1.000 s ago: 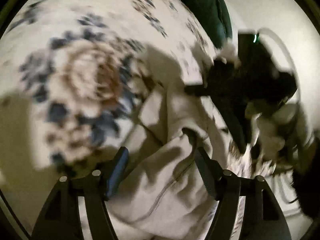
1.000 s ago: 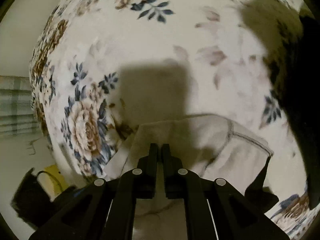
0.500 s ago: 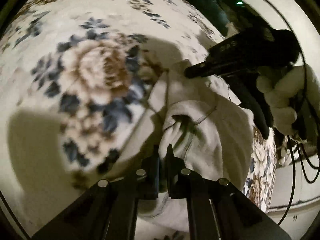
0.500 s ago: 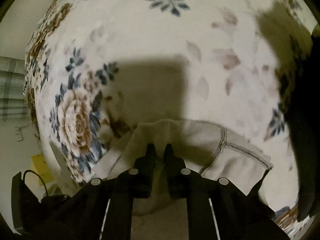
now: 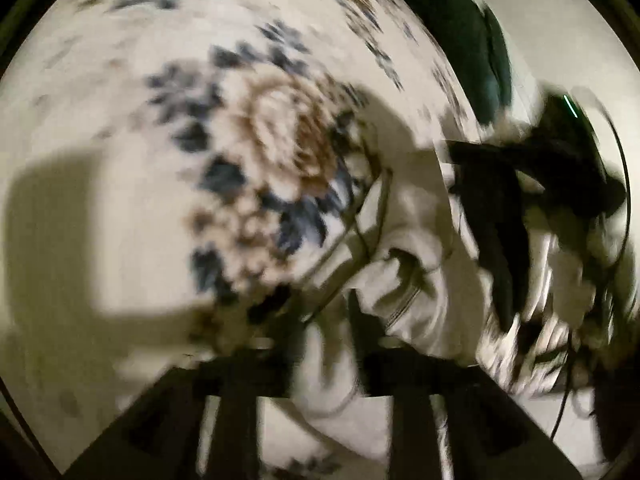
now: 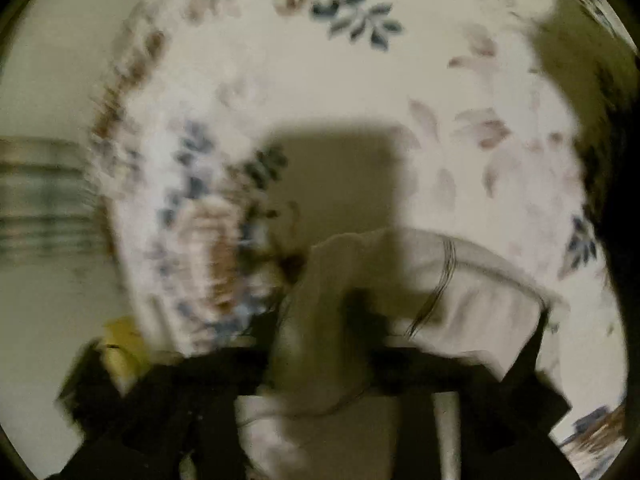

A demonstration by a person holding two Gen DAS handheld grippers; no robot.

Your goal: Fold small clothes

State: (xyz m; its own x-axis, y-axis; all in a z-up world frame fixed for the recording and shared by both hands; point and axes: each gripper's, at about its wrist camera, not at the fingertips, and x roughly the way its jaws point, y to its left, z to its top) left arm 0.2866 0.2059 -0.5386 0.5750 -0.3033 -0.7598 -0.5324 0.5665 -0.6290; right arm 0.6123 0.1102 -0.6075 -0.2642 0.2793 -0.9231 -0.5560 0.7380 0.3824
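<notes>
A small cream garment (image 5: 424,280) lies bunched on a floral bedspread (image 5: 168,128). In the blurred left wrist view my left gripper (image 5: 324,320) has its fingers parted, with cream cloth lying between them. My right gripper shows there as a dark shape (image 5: 500,184) at the garment's far edge. In the right wrist view the garment (image 6: 472,292) with a stitched seam lies in front, and my right gripper (image 6: 320,320) has its fingers apart with a fold of cloth between them. Both views are motion-blurred.
The floral bedspread (image 6: 360,92) fills both views. A dark green cushion (image 5: 468,40) sits at the bed's far edge. A yellow object (image 6: 120,344) and a striped cloth (image 6: 40,196) lie off the bed to the left. Cables (image 5: 612,280) hang at the right.
Both grippers were shut on the cloth half a second ago and have since opened. The left view has swung, and the right gripper has shifted with heavy blur.
</notes>
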